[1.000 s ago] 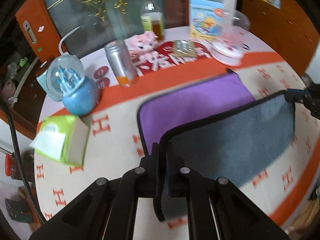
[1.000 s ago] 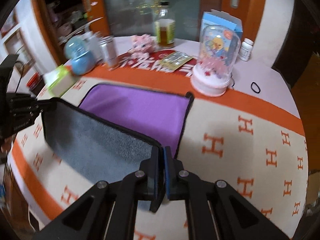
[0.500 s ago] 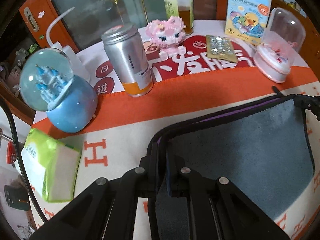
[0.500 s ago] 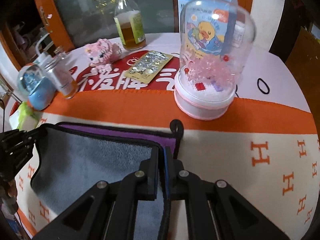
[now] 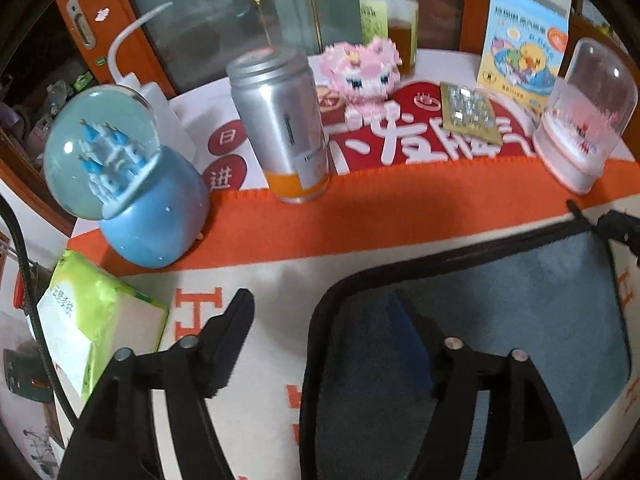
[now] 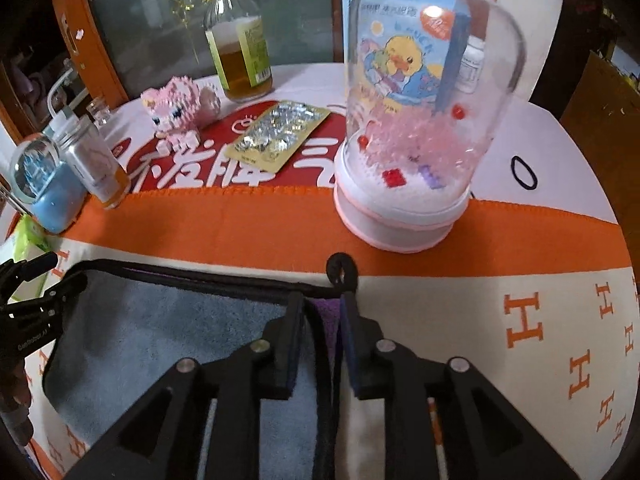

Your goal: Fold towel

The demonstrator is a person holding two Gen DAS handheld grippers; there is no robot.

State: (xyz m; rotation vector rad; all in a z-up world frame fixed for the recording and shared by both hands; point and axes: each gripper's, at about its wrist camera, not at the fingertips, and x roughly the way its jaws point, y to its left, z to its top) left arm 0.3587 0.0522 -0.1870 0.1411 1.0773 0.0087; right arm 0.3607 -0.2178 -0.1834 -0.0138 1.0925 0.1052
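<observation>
Left gripper [image 5: 326, 312] spread wide, right gripper [image 6: 322, 308] parted, both released over towel [image 5: 520, 320], folded gray-side-up on desk [image 5: 260, 360] near edge. Risk: withdrawing fingers snagging the black hem, dragging the fold open.

My left claw [image 5: 324, 312] is matte black, with angular linkage arms, silver pivot screws and blue pads on the fingers [image 5: 404, 316]. My right claw [image 6: 322, 320] matches it: black links, silver rivets, blue-faced fingers [image 6: 352, 344].
</observation>
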